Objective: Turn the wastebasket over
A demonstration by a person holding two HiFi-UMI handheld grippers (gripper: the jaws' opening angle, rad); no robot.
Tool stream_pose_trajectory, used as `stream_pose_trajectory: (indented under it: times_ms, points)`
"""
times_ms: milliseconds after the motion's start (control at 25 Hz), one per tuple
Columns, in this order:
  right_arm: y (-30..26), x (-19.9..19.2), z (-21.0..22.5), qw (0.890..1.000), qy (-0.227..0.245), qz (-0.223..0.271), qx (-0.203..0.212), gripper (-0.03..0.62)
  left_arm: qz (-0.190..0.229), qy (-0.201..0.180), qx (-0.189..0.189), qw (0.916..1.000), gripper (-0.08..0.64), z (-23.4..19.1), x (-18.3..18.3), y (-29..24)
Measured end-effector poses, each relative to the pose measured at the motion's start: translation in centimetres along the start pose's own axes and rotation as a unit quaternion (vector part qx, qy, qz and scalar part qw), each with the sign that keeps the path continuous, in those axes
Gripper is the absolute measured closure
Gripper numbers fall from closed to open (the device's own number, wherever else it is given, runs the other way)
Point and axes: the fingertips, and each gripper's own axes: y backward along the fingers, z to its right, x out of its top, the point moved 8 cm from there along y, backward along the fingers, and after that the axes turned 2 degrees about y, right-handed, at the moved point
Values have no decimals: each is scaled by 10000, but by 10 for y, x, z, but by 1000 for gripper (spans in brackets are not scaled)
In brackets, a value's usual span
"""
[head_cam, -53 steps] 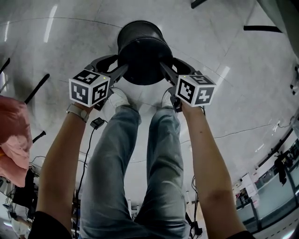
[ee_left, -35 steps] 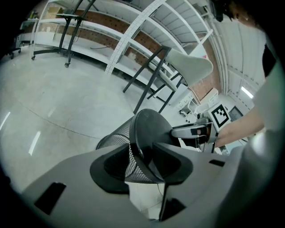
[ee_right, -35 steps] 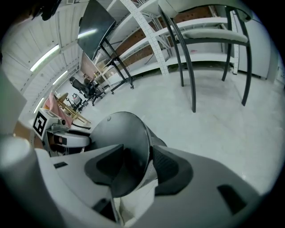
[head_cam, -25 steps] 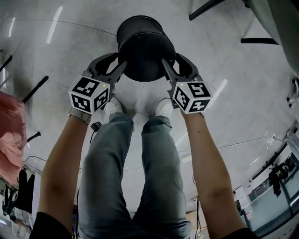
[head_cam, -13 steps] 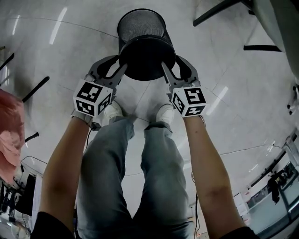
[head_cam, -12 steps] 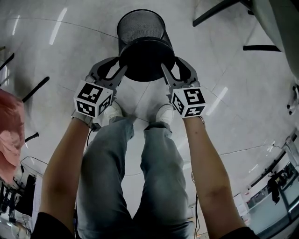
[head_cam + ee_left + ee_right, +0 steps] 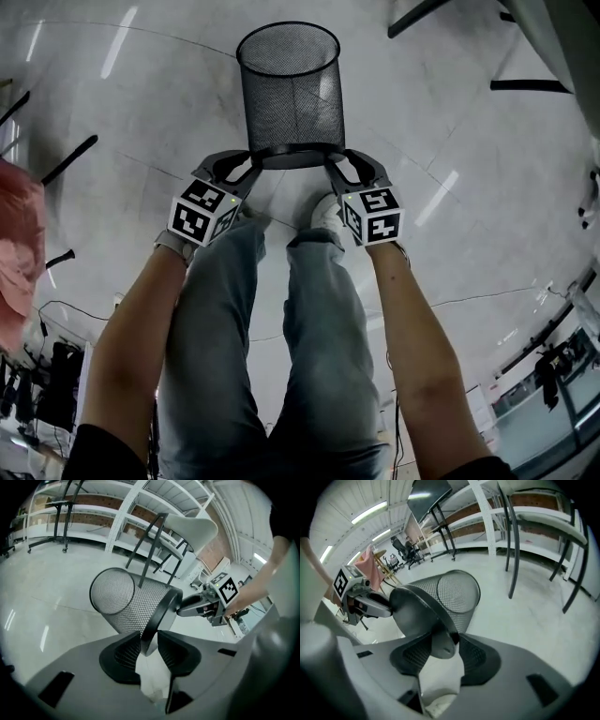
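The wastebasket [image 7: 291, 94] is a black wire-mesh bin with a solid dark base. It hangs above the floor, tilted, with its open mouth pointing away from me and its base toward my legs. My left gripper [image 7: 255, 161] clamps the base rim on the left and my right gripper [image 7: 333, 161] clamps it on the right. In the left gripper view the rim runs between the pads of the left gripper [image 7: 149, 644], with the mesh wall [image 7: 126, 604] beyond. The right gripper [image 7: 445, 644] pinches the base edge of the bin [image 7: 450, 595]. Both sets of jaws are closing on the rim.
My legs and white shoes [image 7: 323, 211] stand just below the basket on the pale polished floor. A white chair [image 7: 187, 527] on dark legs and metal shelving stand behind. A pink cloth [image 7: 19, 244] hangs at the left, and black rods [image 7: 70, 159] lie on the floor.
The basket has swung round: its dark base faced me before, now its mesh side and open mouth show. Both grippers moved lower and closer together in the view, still on the base rim.
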Motion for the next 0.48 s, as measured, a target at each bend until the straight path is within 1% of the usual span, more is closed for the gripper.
stream_pose_trajectory:
  times_ms: [120, 200, 280, 320, 400, 480]
  points:
    - [-13, -30, -5, 9980, 40, -616, 96, 405, -424, 180, -74, 9989, 442, 6, -34, -15]
    - [-22, -49, -8, 9956, 71, -913, 203, 408, -687, 228, -102, 9973, 443, 8, -55, -25]
    - [-28, -66, -11, 9920, 243, -1186, 359, 425, -893, 300, -196, 9954, 465, 12, -71, -35]
    - [-31, -74, -14, 9895, 359, -1327, 446, 445, -946, 372, -260, 9945, 486, 14, -76, -38]
    - [-33, -85, -16, 9857, 476, -1522, 551, 446, -969, 551, -355, 9931, 489, 15, -78, -42]
    - [-33, -87, -13, 9855, 361, -1558, 574, 446, -924, 646, -373, 9929, 489, 14, -75, -43]
